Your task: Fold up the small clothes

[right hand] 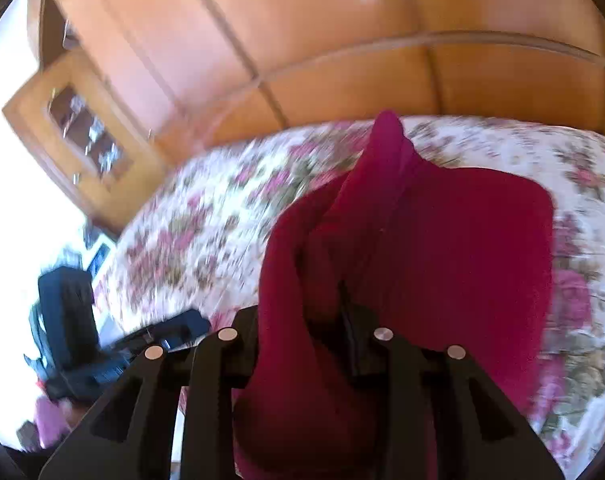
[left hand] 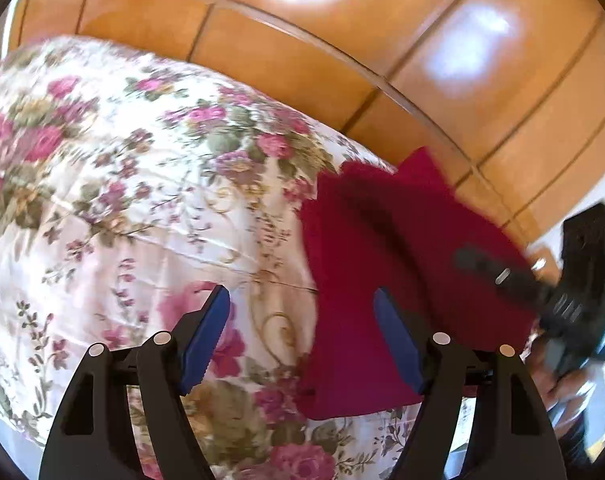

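Observation:
A small dark red garment [left hand: 386, 264] lies on the floral bedspread [left hand: 142, 208], its near part lifted. My left gripper [left hand: 302, 340] hovers open over the bedspread at the garment's left edge, with nothing between its blue pads [left hand: 206, 336]. In the left wrist view my right gripper [left hand: 514, 276] reaches in from the right over the red cloth. In the right wrist view my right gripper [right hand: 302, 336] is shut on a bunched fold of the red garment [right hand: 442, 240], which drapes over and hides its pads. The left gripper [right hand: 170, 332] shows blurred at the lower left.
A glossy wooden headboard [left hand: 342, 40] runs behind the bed. A wooden cabinet with a glass door [right hand: 82, 128] stands at the left in the right wrist view. A hand [left hand: 562, 392] holds the right gripper's handle. The bedspread stretches far to the left.

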`<state>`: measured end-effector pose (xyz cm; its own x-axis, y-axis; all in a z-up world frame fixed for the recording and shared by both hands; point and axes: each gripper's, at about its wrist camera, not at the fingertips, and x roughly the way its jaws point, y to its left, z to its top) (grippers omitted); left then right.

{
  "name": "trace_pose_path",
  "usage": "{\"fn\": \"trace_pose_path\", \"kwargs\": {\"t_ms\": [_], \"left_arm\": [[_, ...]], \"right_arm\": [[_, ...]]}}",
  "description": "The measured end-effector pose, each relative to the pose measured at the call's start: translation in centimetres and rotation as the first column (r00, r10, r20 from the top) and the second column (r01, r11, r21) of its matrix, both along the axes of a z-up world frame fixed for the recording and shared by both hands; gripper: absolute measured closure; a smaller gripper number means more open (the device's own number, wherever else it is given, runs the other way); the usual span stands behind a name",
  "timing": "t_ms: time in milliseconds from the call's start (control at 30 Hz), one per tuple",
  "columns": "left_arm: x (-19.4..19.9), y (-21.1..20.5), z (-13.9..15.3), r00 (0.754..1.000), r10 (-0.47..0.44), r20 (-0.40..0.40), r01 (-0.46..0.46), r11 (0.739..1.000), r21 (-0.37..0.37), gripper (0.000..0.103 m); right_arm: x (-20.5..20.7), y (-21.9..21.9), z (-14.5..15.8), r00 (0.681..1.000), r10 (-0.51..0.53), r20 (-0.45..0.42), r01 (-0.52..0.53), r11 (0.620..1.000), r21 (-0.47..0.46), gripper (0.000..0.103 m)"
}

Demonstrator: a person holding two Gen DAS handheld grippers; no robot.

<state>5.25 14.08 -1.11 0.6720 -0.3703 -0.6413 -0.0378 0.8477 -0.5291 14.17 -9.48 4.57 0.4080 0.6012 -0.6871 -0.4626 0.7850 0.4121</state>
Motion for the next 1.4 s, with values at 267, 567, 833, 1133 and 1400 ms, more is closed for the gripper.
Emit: {"fn": "trace_pose_path", "kwargs": {"t_ms": [267,567,833,1133,1400], "left_arm": [[1.0,0.8,0.6,0.998,-0.062,0.032,0.066,0.988,-0.14,0.03],[4.0,-1.2,1.8,0.982,-0.184,0.036,0.187,0.948,-0.258,0.023],[8.6,-4.2,-0.5,0.954,-0.276,-0.119,0.236,0.933,-0.272,0.029],[7.3,-6.6,1.8,0.954,-0.293,-0.061,0.291,0.956,-0.03,0.083],[6.3,-1.5,-4.0,0.972,-0.127,-0.199,0.11,0.989,-0.095,0.05]], "right_arm": [[-2.1,2.9,-2.1,0.984,0.177,0.005,-0.177,0.983,0.039,0.032],[-6.6,-5.1,0.2,0.993,0.112,0.041,-0.116,0.984,0.136,0.029],[-8.9,-10.0,-2.1,1.0,-0.028,0.013,0.027,0.998,0.065,0.029],[-9.6,-6.2,-2.6,0.996,0.039,0.078,-0.037,0.999,-0.023,0.031],[-10.7,-3.6,-6.4,0.993,0.111,0.036,-0.106,0.987,-0.117,0.031]]}}
